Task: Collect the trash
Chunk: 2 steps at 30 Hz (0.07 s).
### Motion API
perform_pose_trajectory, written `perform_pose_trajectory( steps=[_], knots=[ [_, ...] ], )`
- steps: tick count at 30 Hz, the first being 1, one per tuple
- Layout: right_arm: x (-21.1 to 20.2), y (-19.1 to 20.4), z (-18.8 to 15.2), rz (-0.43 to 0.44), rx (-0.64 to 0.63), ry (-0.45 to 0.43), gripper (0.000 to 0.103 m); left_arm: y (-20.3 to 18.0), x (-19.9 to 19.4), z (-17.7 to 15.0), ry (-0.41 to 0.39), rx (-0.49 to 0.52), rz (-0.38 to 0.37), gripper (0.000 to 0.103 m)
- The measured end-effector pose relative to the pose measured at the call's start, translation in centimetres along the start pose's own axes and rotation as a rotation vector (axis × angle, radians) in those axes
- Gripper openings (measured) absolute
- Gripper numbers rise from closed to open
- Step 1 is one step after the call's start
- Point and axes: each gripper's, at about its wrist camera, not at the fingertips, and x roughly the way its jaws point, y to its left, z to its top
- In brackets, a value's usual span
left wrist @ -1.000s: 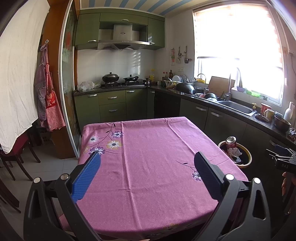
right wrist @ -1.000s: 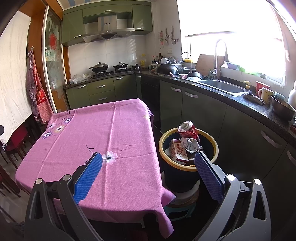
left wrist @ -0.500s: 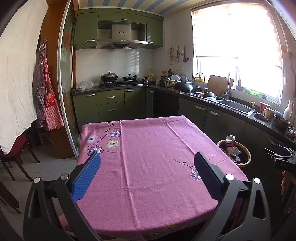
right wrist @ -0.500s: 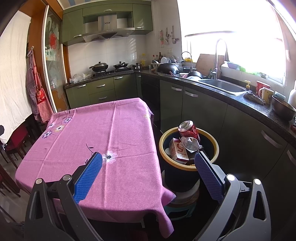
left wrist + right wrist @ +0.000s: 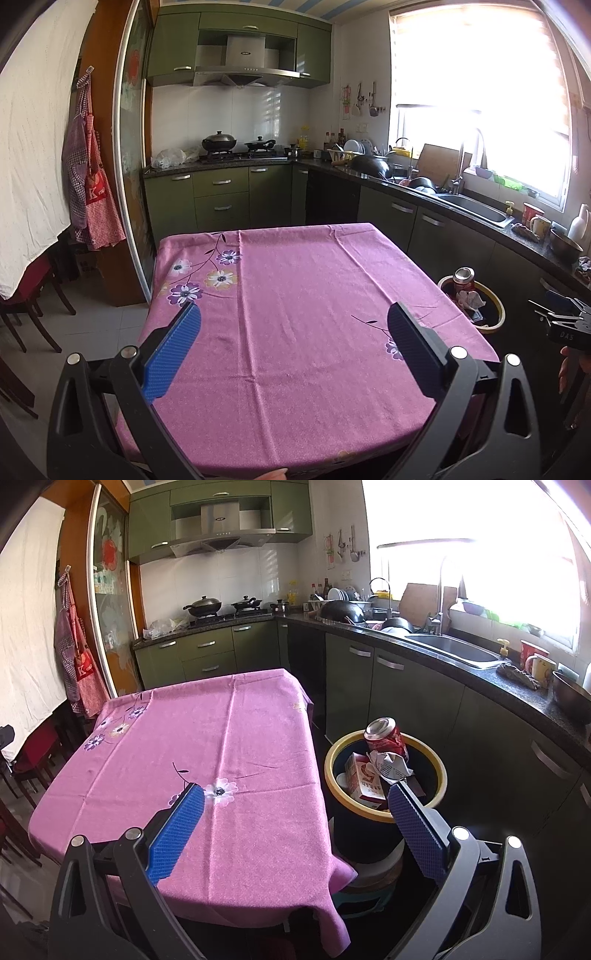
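The lower half of the bin [image 5: 384, 775] is lost in shadow under the right gripper [image 5: 295, 829], and this gripper's far finger covers part of the yellow rim. From the left gripper [image 5: 293, 349] the bin [image 5: 495, 310] shows only as a sliver of rim beyond the table's right edge, with the tablecloth [image 5: 295, 314] cutting off its near side. The bottom of the bin's inside is too dark to read.

The bin is round and dark with a yellow rim, standing on a pale round base ahead and to the right of the right gripper. A red drink can [image 5: 384, 736] sticks out at the far side, upright but leaning a little, its silver top turned up and toward the gripper. A red and white carton [image 5: 364, 779] stands on end beside it, long side nearly vertical. Crumpled paper [image 5: 389, 764] lies between the two, touching both.

Both grippers have their blue pads spread wide with nothing between them. The left one hangs over the near part of the pink flowered tablecloth; the right one [image 5: 565, 325] shows at that view's right edge, partly cut off.
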Motion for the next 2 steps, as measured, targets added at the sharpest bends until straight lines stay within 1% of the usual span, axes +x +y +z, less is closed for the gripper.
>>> perform_pose_trajectory(
  steps=[2],
  knots=[
    [1.6,0.5,0.6,0.015,-0.014,0.015,0.098,0.6,1.9,0.3,0.022,-0.015,-0.003,0.096]
  ],
)
